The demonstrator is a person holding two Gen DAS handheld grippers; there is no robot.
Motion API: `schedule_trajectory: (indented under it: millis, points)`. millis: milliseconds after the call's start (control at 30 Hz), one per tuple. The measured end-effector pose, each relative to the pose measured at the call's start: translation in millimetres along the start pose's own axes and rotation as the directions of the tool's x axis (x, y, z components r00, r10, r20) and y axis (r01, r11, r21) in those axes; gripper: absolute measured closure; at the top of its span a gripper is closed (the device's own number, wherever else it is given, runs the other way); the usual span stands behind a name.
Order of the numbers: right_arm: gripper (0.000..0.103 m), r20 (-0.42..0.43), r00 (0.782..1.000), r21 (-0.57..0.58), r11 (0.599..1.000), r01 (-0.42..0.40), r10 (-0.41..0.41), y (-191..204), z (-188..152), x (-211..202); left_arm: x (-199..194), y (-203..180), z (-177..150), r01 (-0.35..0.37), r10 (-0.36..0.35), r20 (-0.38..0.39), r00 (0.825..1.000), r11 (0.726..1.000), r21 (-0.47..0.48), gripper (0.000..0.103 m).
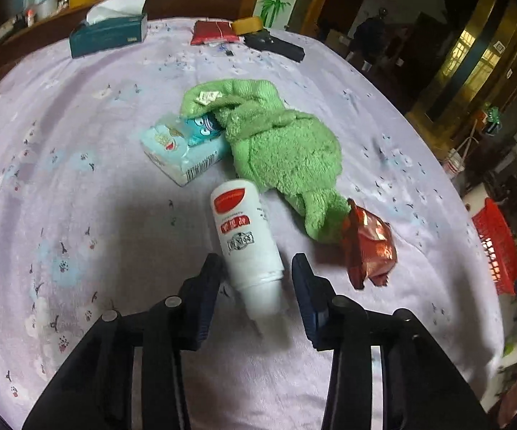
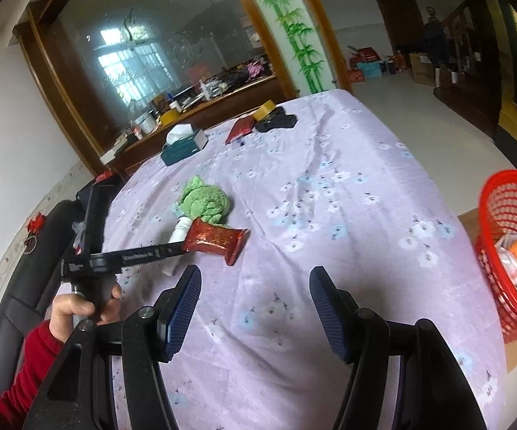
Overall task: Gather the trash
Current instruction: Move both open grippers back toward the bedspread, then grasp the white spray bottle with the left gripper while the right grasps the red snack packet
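The green towel (image 1: 280,143) hid part of the blue tissue pack (image 1: 183,150). The left gripper (image 1: 256,268) sat open around the white bottle (image 1: 247,247), one finger maybe touching. A red wrapper (image 1: 369,247) lay beside. The right gripper (image 2: 255,279) was open, empty. The red basket (image 2: 509,193) was cut off.

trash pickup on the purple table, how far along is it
Done: the red basket beside the table already holds several wrappers. In hand: the left gripper straddles the white bottle, which lies on the cloth; its pads do not visibly press it yet. The right gripper is open and empty. Left: the red wrapper, perhaps the tissue pack beside the green towel.
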State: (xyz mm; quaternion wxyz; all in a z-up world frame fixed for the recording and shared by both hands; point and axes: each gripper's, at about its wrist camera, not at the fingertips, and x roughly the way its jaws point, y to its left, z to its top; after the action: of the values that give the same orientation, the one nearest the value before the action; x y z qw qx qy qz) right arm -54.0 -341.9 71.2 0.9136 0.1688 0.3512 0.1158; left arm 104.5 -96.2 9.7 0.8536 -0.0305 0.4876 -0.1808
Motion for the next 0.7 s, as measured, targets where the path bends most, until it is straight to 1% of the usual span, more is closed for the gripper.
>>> schedule_trajectory:
  millis: [67, 167, 233, 300, 367, 400, 467, 533, 567, 600, 633, 667, 700]
  points:
    - [0.036, -0.016, 1.0, -0.023, 1.0, -0.01, 0.01, 4.5, 3.9, 8.2, 0.7, 2.9, 0.4, -0.01, 0.01, 0.013, 1.0, 1.0, -0.02, 0.071]
    - [0.036, -0.074, 0.996, -0.102, 0.993, -0.054, 0.047, 15.6, 13.1, 29.6, -0.1, 13.2, 1.0, 0.025, -0.022, 0.038, 0.999, 0.997, -0.069, 0.071]
    - [0.036, -0.116, 0.992, -0.19, 0.98, -0.066, 0.045, 24.5, 18.6, 45.7, -1.5, 18.8, 1.0, 0.031, -0.026, 0.052, 0.998, 0.996, -0.082, 0.071]
    - [0.036, -0.151, 0.988, -0.291, 0.953, -0.085, 0.042, 35.3, 22.2, 60.0, -3.7, 24.5, 0.2, 0.042, -0.036, 0.066, 0.997, 0.995, -0.088, 0.071]
    - [0.033, -0.171, 0.985, -0.404, 0.91, -0.092, 0.024, 48.0, 24.0, 75.4, -7.1, 30.6, -0.1, 0.058, -0.05, 0.082, 0.995, 0.994, -0.097, 0.071]
    - [0.032, -0.183, 0.983, -0.469, 0.877, -0.1, 0.015, 56.0, 24.0, 85.7, -8.9, 32.5, -0.2, 0.065, -0.056, 0.088, 0.995, 0.993, -0.102, 0.071]
    - [0.032, -0.196, 0.981, -0.549, 0.828, -0.115, 0.006, 66.1, 23.2, 100.4, -12.4, 34.7, -0.8, 0.067, -0.056, 0.102, 0.993, 0.992, -0.104, 0.071]
    - [0.032, -0.204, 0.979, -0.622, 0.776, -0.109, -0.026, 75.2, 21.8, 119.4, -17.5, 35.5, -1.4, 0.066, -0.053, 0.123, 0.991, 0.992, -0.104, 0.071]
    - [0.032, -0.215, 0.976, -0.639, 0.76, -0.119, -0.028, 77.8, 22.3, 129.6, -19.5, 35.4, -1.2, 0.068, -0.054, 0.132, 0.99, 0.993, -0.102, 0.071]
    - [0.032, -0.244, 0.97, -0.647, 0.749, -0.147, -0.02, 79.4, 22.9, 140.3, -20.4, 35.1, -0.2, 0.067, -0.053, 0.137, 0.989, 0.993, -0.1, 0.071]
    - [0.032, -0.247, 0.968, -0.659, 0.738, -0.143, -0.033, 80.9, 22.9, 148.1, -21.8, 34.1, -0.2, 0.062, -0.047, 0.144, 0.988, 0.993, -0.096, 0.071]
    - [0.032, -0.232, 0.971, -0.679, 0.725, -0.116, -0.061, 82.1, 23.5, 156.9, -22.1, 33.6, 0.1, 0.058, -0.044, 0.146, 0.988, 0.994, -0.091, 0.071]
    - [0.032, -0.235, 0.969, -0.69, 0.714, -0.115, -0.071, 82.9, 23.8, 164.2, -22.5, 32.9, 0.4, 0.055, -0.041, 0.148, 0.988, 0.995, -0.086, 0.071]
